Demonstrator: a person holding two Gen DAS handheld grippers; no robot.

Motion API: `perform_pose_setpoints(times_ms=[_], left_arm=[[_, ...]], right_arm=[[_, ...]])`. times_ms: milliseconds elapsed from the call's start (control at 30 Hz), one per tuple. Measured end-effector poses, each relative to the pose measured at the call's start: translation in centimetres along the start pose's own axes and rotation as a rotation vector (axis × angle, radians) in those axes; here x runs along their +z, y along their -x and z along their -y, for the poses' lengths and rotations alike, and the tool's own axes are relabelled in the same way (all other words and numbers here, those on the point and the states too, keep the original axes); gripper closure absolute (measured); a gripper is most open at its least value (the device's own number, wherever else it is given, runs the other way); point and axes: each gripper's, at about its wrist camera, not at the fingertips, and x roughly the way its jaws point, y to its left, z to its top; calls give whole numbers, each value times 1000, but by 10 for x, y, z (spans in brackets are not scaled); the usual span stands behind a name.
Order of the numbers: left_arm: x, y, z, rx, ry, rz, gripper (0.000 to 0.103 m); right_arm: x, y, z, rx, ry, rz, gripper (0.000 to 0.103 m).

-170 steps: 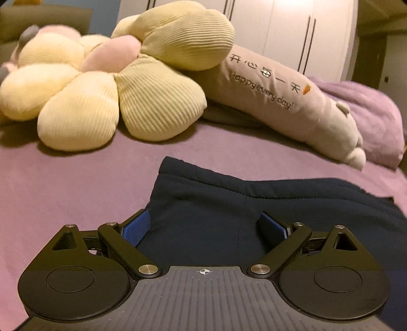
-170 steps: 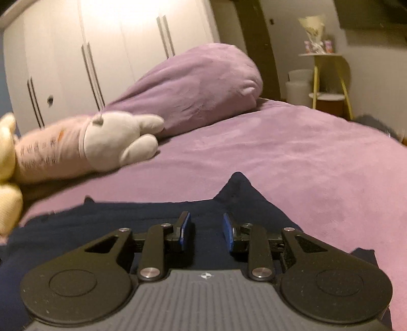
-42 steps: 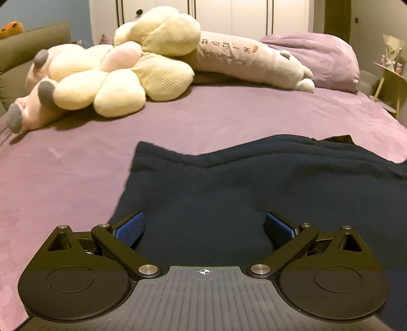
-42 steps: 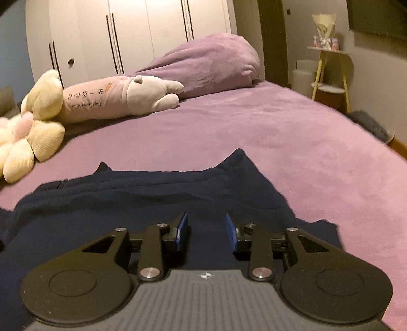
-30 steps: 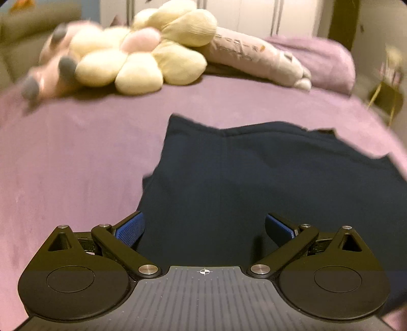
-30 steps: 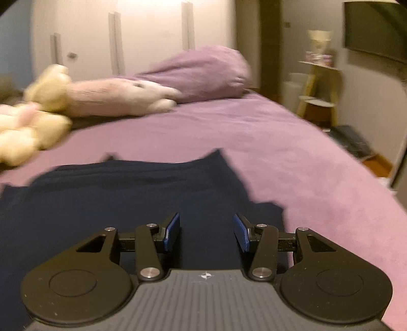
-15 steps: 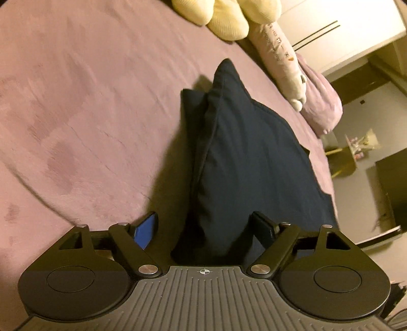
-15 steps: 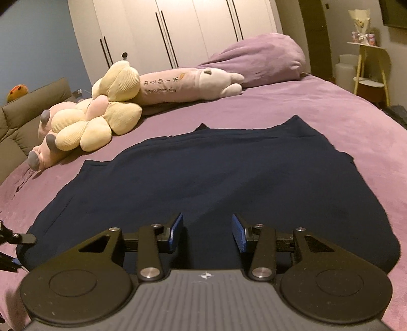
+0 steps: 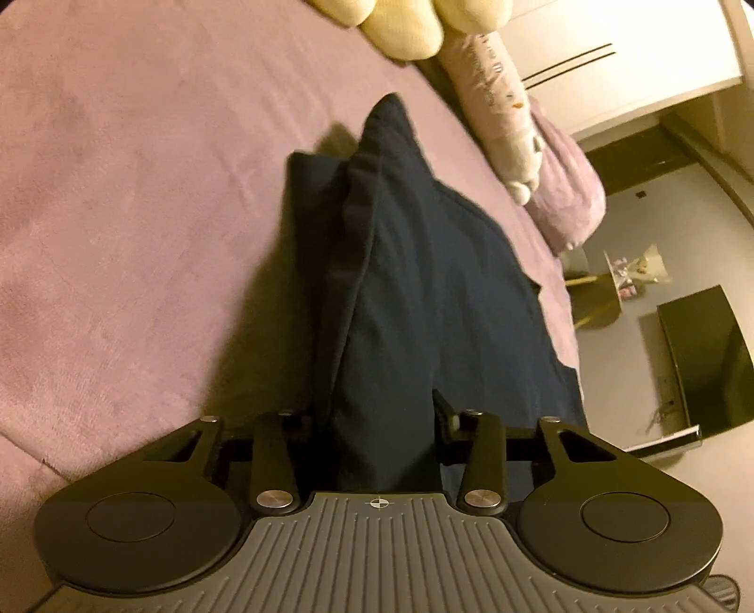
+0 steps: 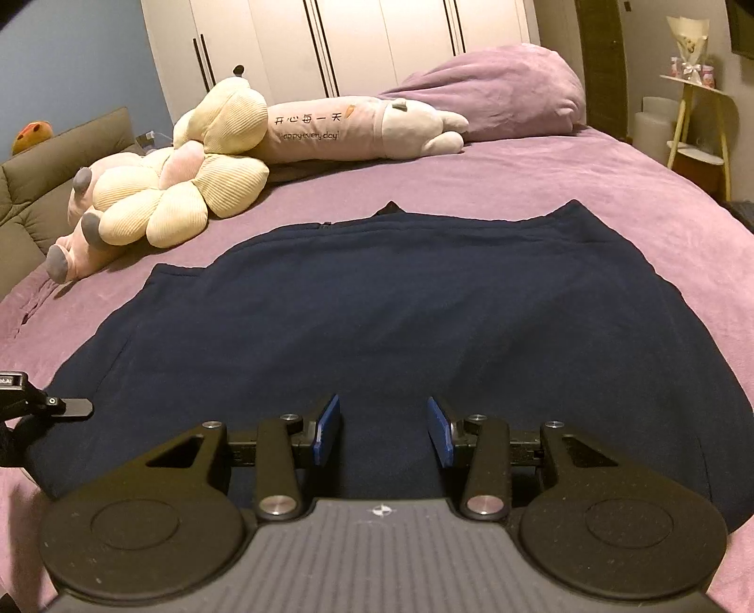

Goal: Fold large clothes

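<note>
A large dark navy garment (image 10: 400,306) lies spread flat on the purple bed cover (image 10: 565,165). In the left wrist view the garment (image 9: 424,283) runs away from me, its side edge raised in a fold. My left gripper (image 9: 374,415) is rolled on its side with its jaws closing, and that bunched edge fills the gap between the fingers. My right gripper (image 10: 384,426) hovers over the near hem. Its blue pads (image 10: 327,429) are apart and closing slowly, with cloth below them but nothing pinched. A black part of the left tool (image 10: 52,402) shows at the garment's left edge.
A yellow flower plush (image 10: 198,188), a long pink pillow toy (image 10: 330,127) and a bunched purple duvet (image 10: 495,89) lie at the far end of the bed. A sofa (image 10: 47,165) stands left, a side table (image 10: 697,118) right, white wardrobes (image 10: 353,42) behind.
My left gripper rolled sideways and dropped onto the garment's left edge, its jaws narrowing from wide around the fold. My right gripper drew back to the near hem, its pads a little closer.
</note>
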Motion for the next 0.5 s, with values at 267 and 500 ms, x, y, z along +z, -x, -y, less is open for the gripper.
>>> perform_pose_setpoints(times_ms=[267,500], left_arm=[[9,22,50,-45,-72,71,63],[5,32,140,-114,-274,121,65]], right_arm=[[6,3,7,-70,-39,16,74],[-5,-15,22,-61,-88,-38,75]])
